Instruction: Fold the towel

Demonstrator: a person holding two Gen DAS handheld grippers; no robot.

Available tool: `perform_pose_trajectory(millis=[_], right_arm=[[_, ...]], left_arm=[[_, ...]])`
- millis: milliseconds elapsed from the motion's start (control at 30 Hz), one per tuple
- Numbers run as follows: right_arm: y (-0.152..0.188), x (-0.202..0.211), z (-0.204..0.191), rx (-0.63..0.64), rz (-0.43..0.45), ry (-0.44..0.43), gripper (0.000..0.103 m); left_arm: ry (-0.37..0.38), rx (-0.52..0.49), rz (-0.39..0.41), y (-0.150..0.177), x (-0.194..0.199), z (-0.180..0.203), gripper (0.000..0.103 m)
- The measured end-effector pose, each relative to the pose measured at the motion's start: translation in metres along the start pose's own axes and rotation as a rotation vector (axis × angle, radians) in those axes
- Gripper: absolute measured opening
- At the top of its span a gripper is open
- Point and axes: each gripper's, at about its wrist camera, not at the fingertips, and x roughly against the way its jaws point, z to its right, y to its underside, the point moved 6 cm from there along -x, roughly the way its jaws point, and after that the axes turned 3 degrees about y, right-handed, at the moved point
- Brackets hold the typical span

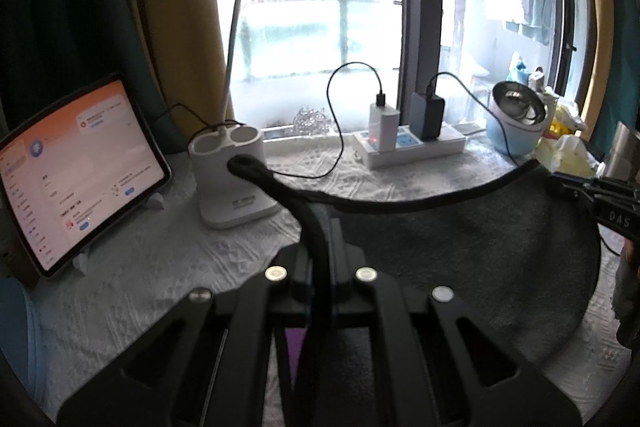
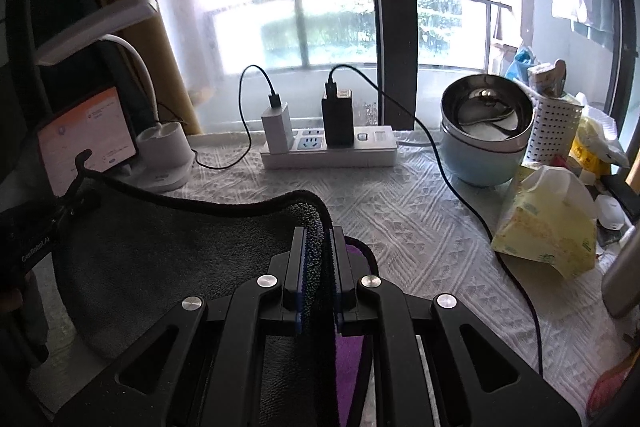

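a: low centre, what has each got?
b: left hand-held gripper [image 1: 320,247] and right hand-held gripper [image 2: 319,247] each clamp the grey towel [image 2: 168,251] edge.
a: and beyond?
b: it sags over the white surface [image 2: 420,227]; power strip [image 2: 332,149] mid-frame.

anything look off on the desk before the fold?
Nothing damaged or spilled. Both hand-held grippers, left and right, pinch the grey towel edge evenly. Only oddity: the yellow tissue pack lies tilted, with clutter at the right edge.

Blown-out window [image 1: 312,39] backlight — dim foreground, soft blur, vignetted fisheye edges.
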Motion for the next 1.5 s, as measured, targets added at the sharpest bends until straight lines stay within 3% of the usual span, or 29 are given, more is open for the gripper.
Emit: perform_pose_trajectory(millis=[433, 767, 933, 1133, 1233, 1300, 1500], right_arm=[[0.012, -0.055, 0.006, -0.016, -0.097, 0.028, 0.012], [0.024, -0.083, 0.005, 0.015, -0.189, 0.096, 0.012], [0.025, -0.089, 0.006, 0.002, -0.225, 0.101, 0.013], [0.025, -0.088, 0.006, -0.002, -0.230, 0.105, 0.025], [0.023, -0.085, 0.006, -0.007, -0.225, 0.099, 0.037], [0.021, -0.081, 0.006, -0.010, -0.215, 0.102, 0.042], [0.016, -0.063, 0.006, -0.018, -0.185, 0.109, 0.046]], left_arm=[[-0.004, 0.042, -0.104, 0.013, -0.054, -0.007, 0.005], [-0.012, 0.080, -0.244, 0.029, -0.084, -0.012, 0.008], [0.014, 0.089, -0.255, 0.029, -0.084, -0.013, 0.012], [0.013, 0.108, -0.221, 0.020, -0.074, -0.019, 0.021], [0.010, 0.108, -0.200, 0.014, -0.068, -0.021, 0.044], [0.015, 0.116, -0.180, 0.010, -0.061, -0.023, 0.078], [0.016, 0.120, -0.137, 0.003, -0.039, -0.025, 0.080]])
